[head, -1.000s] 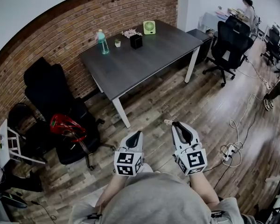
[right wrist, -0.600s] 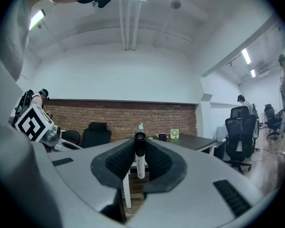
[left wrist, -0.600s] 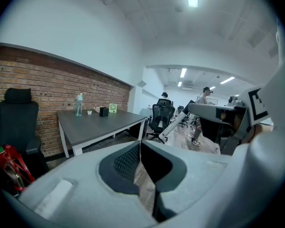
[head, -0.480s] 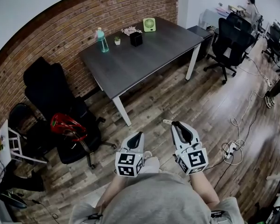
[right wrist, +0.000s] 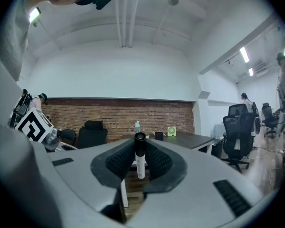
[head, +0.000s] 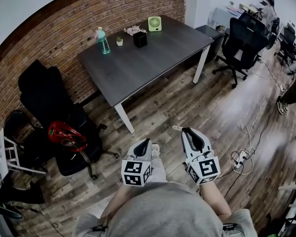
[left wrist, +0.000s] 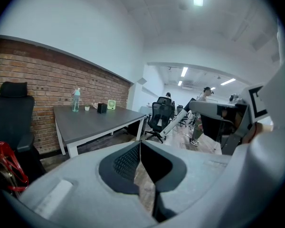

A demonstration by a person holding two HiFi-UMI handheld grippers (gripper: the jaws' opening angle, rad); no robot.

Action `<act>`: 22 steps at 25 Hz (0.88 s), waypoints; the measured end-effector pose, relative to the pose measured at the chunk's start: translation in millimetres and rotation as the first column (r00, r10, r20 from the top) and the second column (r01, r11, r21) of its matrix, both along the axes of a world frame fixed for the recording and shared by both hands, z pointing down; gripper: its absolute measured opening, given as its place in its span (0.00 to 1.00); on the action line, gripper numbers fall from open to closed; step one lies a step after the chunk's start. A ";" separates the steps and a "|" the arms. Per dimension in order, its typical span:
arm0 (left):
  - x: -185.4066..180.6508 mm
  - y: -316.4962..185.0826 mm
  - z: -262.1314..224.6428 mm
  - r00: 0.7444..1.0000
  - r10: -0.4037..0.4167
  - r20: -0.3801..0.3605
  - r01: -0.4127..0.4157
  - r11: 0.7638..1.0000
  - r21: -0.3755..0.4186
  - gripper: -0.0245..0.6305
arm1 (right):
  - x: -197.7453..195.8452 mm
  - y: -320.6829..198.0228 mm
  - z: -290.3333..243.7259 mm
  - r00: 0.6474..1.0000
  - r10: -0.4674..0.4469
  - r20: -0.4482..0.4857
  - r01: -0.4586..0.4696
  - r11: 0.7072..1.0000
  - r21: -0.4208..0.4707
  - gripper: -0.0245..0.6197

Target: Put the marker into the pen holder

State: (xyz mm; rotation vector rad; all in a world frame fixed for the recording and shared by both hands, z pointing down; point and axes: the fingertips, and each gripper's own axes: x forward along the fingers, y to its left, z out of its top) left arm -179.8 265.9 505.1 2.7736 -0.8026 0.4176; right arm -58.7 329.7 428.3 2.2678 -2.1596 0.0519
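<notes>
Clamping white, black-capped marker (right wrist: 140, 156) in right gripper (head: 188, 132), ready for lowering into black square pen holder (head: 139, 39) on far-off dark grey table (head: 153, 63); holding left gripper (head: 145, 143) closed, empty.

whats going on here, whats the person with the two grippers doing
A person stands on the wood floor, away from the dark table, with a gripper in each hand. The right gripper is shut on a marker. The left gripper is shut and holds nothing. The black pen holder sits at the table's far side, near the brick wall, so the marker is not yet in it.
</notes>
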 end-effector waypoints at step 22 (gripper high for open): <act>87.0 -168.3 -8.7 1.000 -0.002 0.019 0.002 1.000 0.010 0.07 | 95.3 -166.3 -15.7 1.000 0.018 -0.007 -0.017 1.000 0.011 0.14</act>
